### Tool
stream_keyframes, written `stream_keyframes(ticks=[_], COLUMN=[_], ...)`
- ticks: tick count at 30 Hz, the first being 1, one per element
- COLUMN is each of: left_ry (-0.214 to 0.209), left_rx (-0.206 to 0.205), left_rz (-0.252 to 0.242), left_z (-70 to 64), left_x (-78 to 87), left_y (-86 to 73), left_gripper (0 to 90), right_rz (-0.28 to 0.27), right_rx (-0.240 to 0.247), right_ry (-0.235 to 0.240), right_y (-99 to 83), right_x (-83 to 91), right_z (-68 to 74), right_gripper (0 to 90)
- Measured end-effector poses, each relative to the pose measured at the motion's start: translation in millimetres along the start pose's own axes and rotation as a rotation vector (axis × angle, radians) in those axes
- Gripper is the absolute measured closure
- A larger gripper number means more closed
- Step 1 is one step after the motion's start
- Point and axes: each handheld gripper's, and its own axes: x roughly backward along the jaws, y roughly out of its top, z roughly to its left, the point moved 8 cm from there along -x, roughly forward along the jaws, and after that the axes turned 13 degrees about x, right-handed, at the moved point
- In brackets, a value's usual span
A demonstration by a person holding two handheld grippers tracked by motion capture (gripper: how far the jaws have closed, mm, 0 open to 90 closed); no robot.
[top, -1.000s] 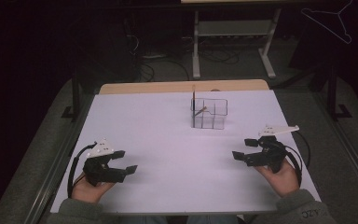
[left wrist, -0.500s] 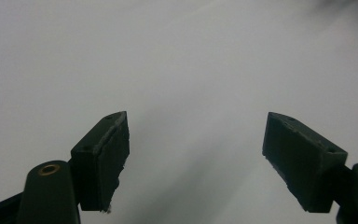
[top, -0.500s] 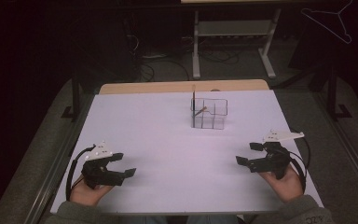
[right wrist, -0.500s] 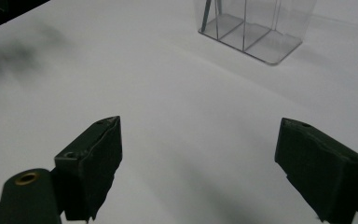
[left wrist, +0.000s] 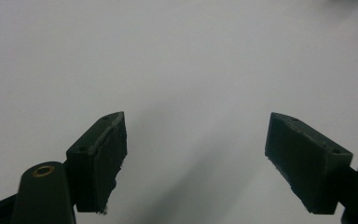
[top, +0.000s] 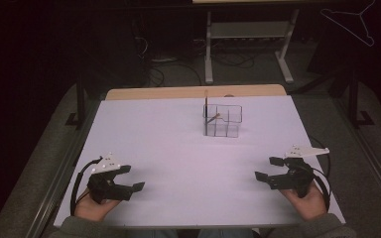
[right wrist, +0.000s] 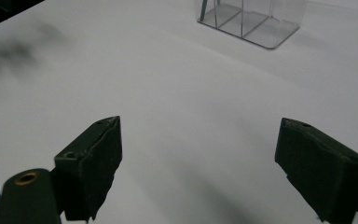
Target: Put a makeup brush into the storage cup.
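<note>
A clear plastic box with dividers (top: 222,120) stands on the white table (top: 178,144) toward the back middle. A thin dark stick and a brownish one (top: 206,106) stand in its left compartment. The box's base (right wrist: 247,21) appears at the top of the right gripper view. My left gripper (top: 131,177) rests near the front left edge, open, with nothing between its fingers (left wrist: 100,161). My right gripper (top: 269,168) is at the front right, open and empty, its fingers (right wrist: 91,165) wide apart over bare table.
A wooden strip (top: 193,92) runs along the table's far edge. Beyond it stand a metal stand (top: 248,44) and cables on the floor. A wire hanger (top: 352,22) hangs at the top right. Dark metal rails (top: 54,183) flank the table.
My right gripper has drawn back toward the front right edge of the table. The left gripper has shifted slightly toward the front.
</note>
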Motion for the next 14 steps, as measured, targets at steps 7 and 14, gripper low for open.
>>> stream_keyframes(ticks=[7, 14], left_ry=[-0.003, -0.004], left_rx=[-0.011, 0.006], left_rz=[0.005, -0.011], left_z=[0.2, -0.4], left_x=[-1.6, -1.8], left_y=[-2.4, -1.4], left_gripper=[19.8, 19.8], right_rz=[-0.001, -0.011], right_rx=[-0.006, 0.009], right_ry=[0.002, 0.001], right_y=[-6.2, -5.3], right_x=[3.2, 3.2], right_z=[2.2, 3.6], right_gripper=[13.8, 13.9])
